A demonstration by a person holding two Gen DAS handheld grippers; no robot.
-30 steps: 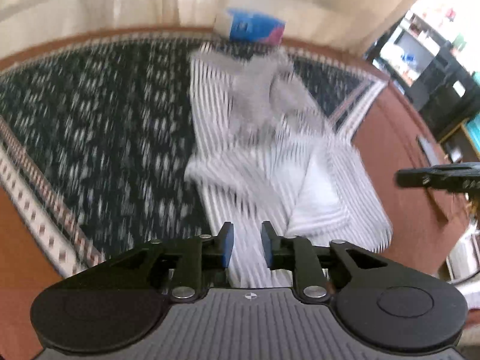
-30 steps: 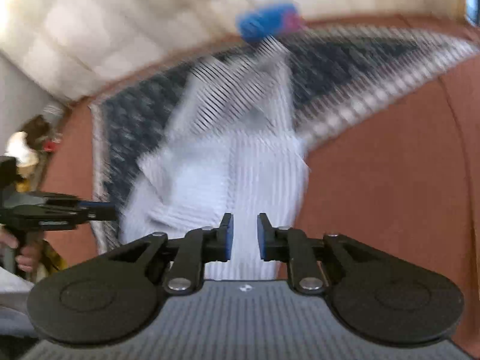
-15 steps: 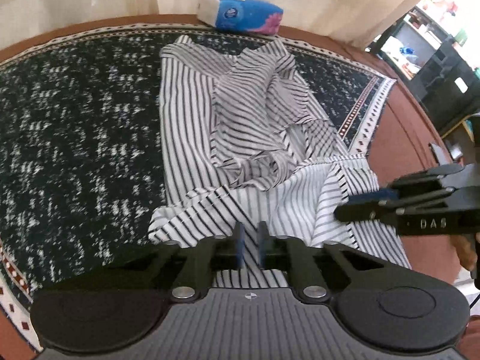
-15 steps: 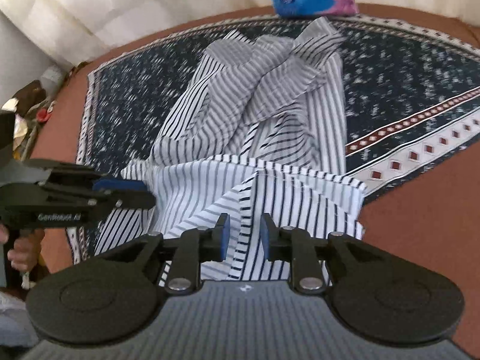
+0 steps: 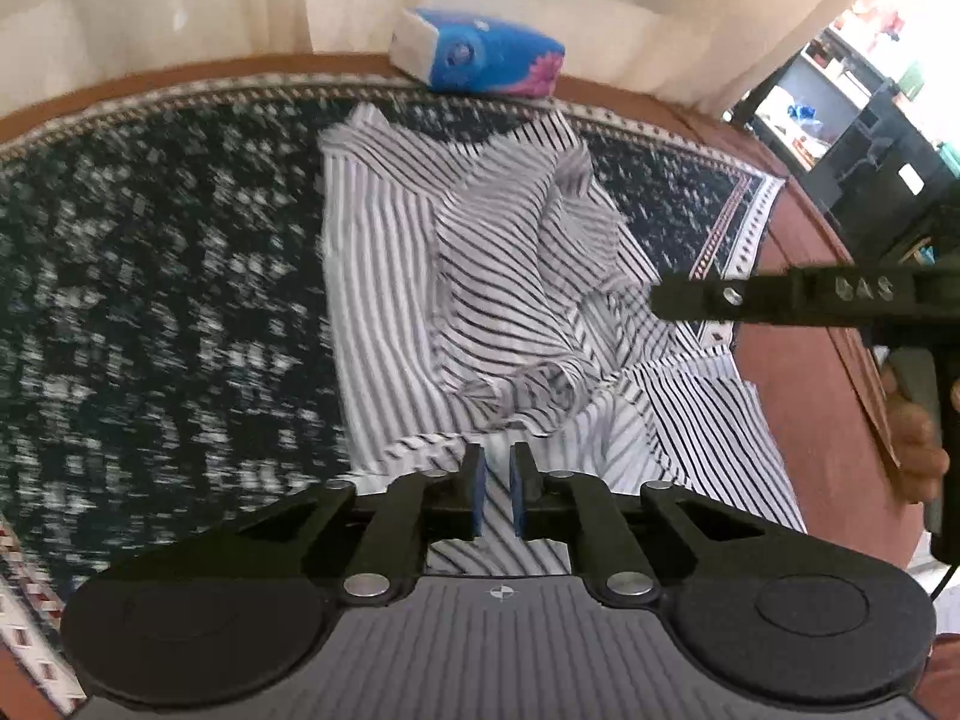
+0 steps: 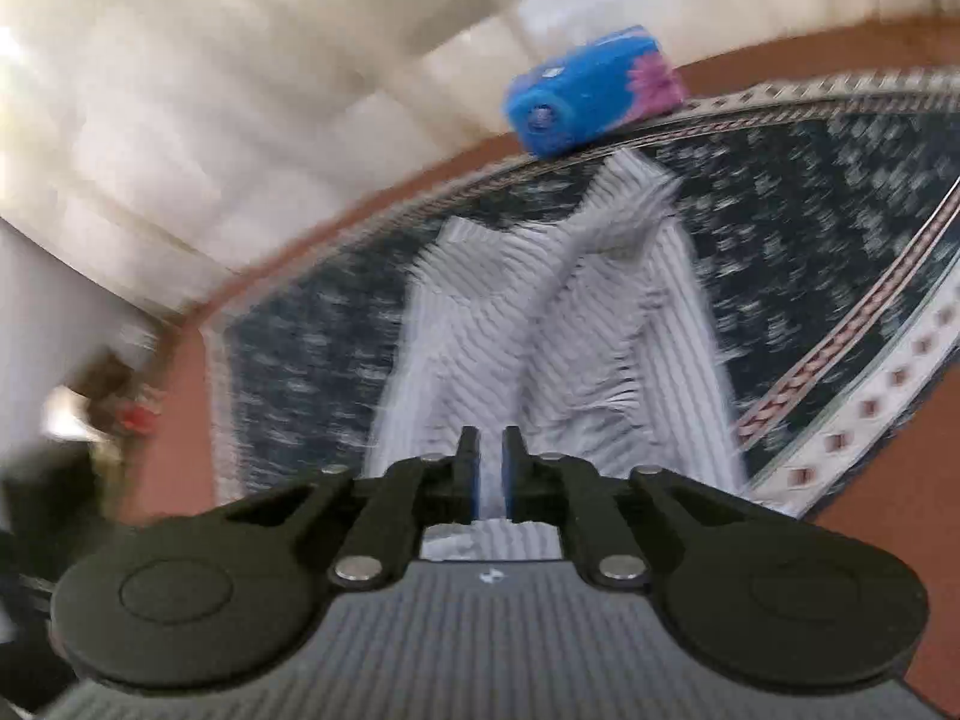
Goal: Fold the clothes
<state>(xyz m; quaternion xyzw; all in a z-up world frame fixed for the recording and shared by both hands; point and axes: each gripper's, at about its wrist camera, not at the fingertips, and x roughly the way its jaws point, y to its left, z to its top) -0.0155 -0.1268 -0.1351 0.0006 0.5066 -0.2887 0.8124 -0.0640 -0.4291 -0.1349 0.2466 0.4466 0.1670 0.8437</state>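
The left gripper (image 5: 495, 480) has its blue-padded fingers drawn close together with the near hem of the striped shirt (image 5: 498, 276) between them, and the right gripper (image 6: 490, 468) likewise pinches shirt cloth in its narrow gap. The shirt is white with thin dark stripes, lying lengthwise on the dark patterned cloth (image 5: 150, 300), its middle bunched into rumpled folds and its far end reaching toward a blue tissue pack (image 5: 480, 57).
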